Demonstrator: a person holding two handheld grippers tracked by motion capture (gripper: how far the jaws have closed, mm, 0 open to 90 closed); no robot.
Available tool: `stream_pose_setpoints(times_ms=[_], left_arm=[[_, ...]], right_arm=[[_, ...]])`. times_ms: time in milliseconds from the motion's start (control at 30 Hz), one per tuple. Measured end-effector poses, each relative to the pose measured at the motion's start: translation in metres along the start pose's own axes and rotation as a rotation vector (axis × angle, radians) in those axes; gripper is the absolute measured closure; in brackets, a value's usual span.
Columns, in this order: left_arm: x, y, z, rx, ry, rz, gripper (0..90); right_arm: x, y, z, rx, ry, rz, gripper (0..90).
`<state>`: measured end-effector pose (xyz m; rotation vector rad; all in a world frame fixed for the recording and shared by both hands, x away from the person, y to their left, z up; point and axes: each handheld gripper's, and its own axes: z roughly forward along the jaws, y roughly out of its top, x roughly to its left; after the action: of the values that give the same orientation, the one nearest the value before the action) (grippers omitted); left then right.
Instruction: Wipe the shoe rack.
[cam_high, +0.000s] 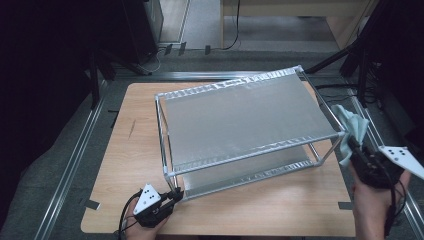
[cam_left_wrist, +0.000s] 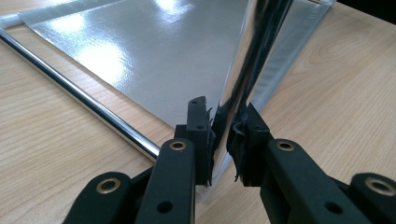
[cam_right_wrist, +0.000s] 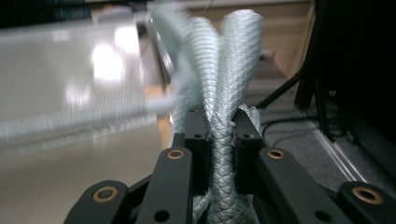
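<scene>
A: Rack, the two-tier chrome-tube frame with silver sheet shelves (cam_high: 245, 117), stands in the middle of the pale wooden surface (cam_high: 125, 165), turned a little so its far right corner points away from the person.

B: And who has hold of it?

A: Left gripper (cam_high: 172, 196) has its pads pinched tight on the upright chrome post (cam_left_wrist: 243, 79) at the near left corner, low down by the surface. In the left gripper view the post runs up between the two black jaws, with the bottom rail (cam_left_wrist: 84, 100) lying along the wood to one side.

B: What about the other side?

A: Right gripper (cam_high: 352, 142) sits off the right edge of the surface, just beside the rack's near right corner. It is clamped on a pale blue-green woven cloth (cam_high: 350, 125), which bunches up above the jaws; the right gripper view shows the twisted folds (cam_right_wrist: 224, 93) squeezed between them.

B: Anything in the way?

A: Cloth hangs against that corner post and hides part of it. Around the surface run grey metal rails (cam_high: 75, 155), with black stand legs (cam_high: 335, 55) and cables on the floor behind
</scene>
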<state>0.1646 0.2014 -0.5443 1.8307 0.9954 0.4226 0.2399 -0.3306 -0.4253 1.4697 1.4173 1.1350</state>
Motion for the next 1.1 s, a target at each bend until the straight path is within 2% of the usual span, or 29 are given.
stream_pose_setpoints(times_ms=[67,133,167,200,233,267,300,433,567,600,633,767,867,967,1000,1100], left_arm=[[0.000,0.000,0.000,-0.002,0.000,-0.002,78.9],[0.000,0.000,0.000,-0.002,0.000,-0.001,78.9],[0.000,0.000,0.000,-0.002,0.000,-0.001,78.9],[0.000,0.000,0.000,-0.001,0.000,0.001,78.9],[0.000,0.000,0.000,0.000,0.001,0.002,79.0],[0.000,0.000,0.000,0.000,0.001,0.003,79.0],[0.000,0.000,0.000,0.000,0.001,0.003,79.0],[0.001,0.000,0.000,-0.001,0.002,0.003,79.0],[0.003,0.000,-0.001,0.002,0.006,0.003,79.0],[0.003,0.000,-0.002,0.003,0.007,0.005,79.1],[0.004,0.000,-0.002,0.004,0.006,0.004,79.1],[0.007,-0.001,-0.005,0.002,0.013,0.001,79.1],[0.010,-0.001,-0.006,0.003,0.017,-0.001,79.1],[0.010,-0.001,-0.007,0.007,0.017,0.000,79.1],[0.010,-0.001,-0.007,0.008,0.017,0.002,79.1],[0.010,-0.001,-0.007,0.008,0.017,0.003,79.2]], right_arm=[[0.002,-0.006,0.003,0.019,-0.004,-0.016,81.0],[0.005,-0.024,0.012,0.063,-0.016,-0.037,80.8],[0.003,-0.039,0.020,0.100,-0.021,-0.017,80.7],[0.003,-0.039,0.020,0.100,-0.021,-0.017,80.7],[0.000,-0.047,0.025,0.126,-0.023,-0.002,80.7],[-0.003,-0.061,0.036,0.191,-0.022,0.011,80.7],[-0.003,-0.061,0.036,0.191,-0.022,0.011,80.7],[-0.005,-0.079,0.050,0.283,-0.012,0.009,79.9],[-0.002,-0.095,0.059,0.345,-0.011,-0.013,79.6],[0.001,-0.098,0.058,0.350,-0.015,-0.005,79.5],[0.008,-0.098,0.055,0.347,-0.014,-0.030,78.7],[0.018,-0.095,0.048,0.346,0.002,-0.039,78.1],[0.027,-0.095,0.043,0.340,0.013,-0.064,77.9],[0.035,-0.096,0.039,0.324,0.004,-0.088,78.1],[0.037,-0.094,0.037,0.294,-0.010,-0.102,79.3],[0.033,-0.082,0.031,0.216,-0.040,-0.057,80.8]])
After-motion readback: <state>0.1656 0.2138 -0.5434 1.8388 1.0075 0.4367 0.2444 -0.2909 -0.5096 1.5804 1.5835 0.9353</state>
